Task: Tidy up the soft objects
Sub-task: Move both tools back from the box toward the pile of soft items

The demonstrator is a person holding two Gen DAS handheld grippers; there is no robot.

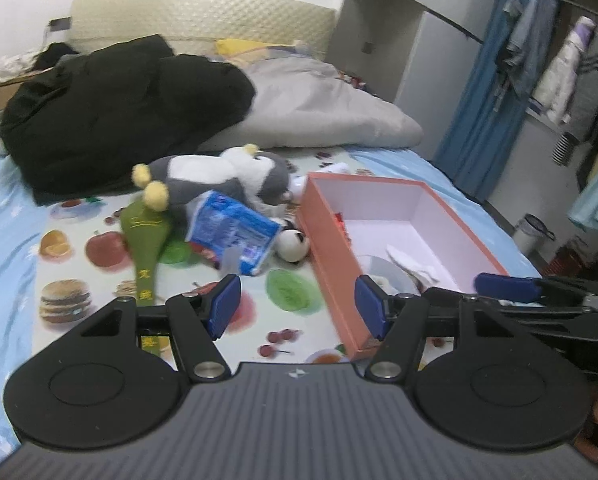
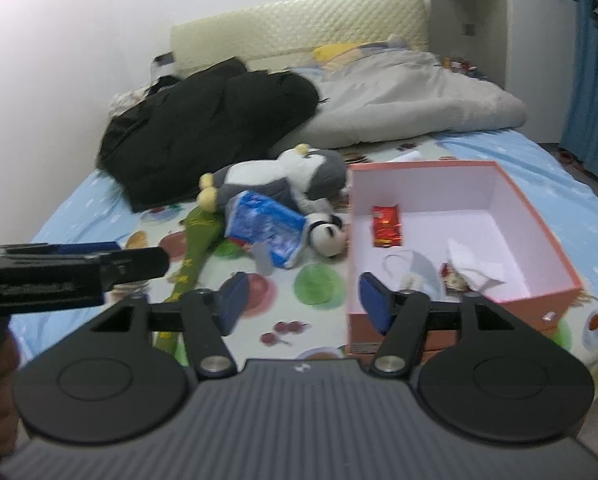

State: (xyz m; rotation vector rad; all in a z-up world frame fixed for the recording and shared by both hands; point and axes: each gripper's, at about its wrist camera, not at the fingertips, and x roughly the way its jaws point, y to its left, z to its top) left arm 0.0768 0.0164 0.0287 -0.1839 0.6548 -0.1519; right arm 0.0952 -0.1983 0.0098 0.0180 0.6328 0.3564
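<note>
Both grabbers hang over the bed, and nothing is in either one. The left gripper [image 1: 295,306] has its blue pads apart with only the fruit mat [image 1: 79,248] showing between them. The right gripper [image 2: 301,304] is wide apart and empty too. The soft things lie in a heap in the middle of each view: a grey and white penguin toy [image 1: 219,176], a blue crinkly pack [image 1: 235,232] leaning on it, a little panda toy [image 1: 295,244] just beside the box, and a long green cloth thing [image 1: 143,236] on the left. The pink box [image 2: 539,216] sits open at the right of the frame. Inside it I can see a red packet [image 2: 386,226], something white and crumpled, and a thin pale loop I cannot make out. Here is what could go wrong, I think. The heap is all tangled, so a pinch on the pack may drag the penguin or knock the panda away. The pack looks slippery and squashy, so it might slide out of the pads. The two grabbers are close side by side, so they might bump. The box is light card, and a push on its near wall could shove it over the mat.
</note>
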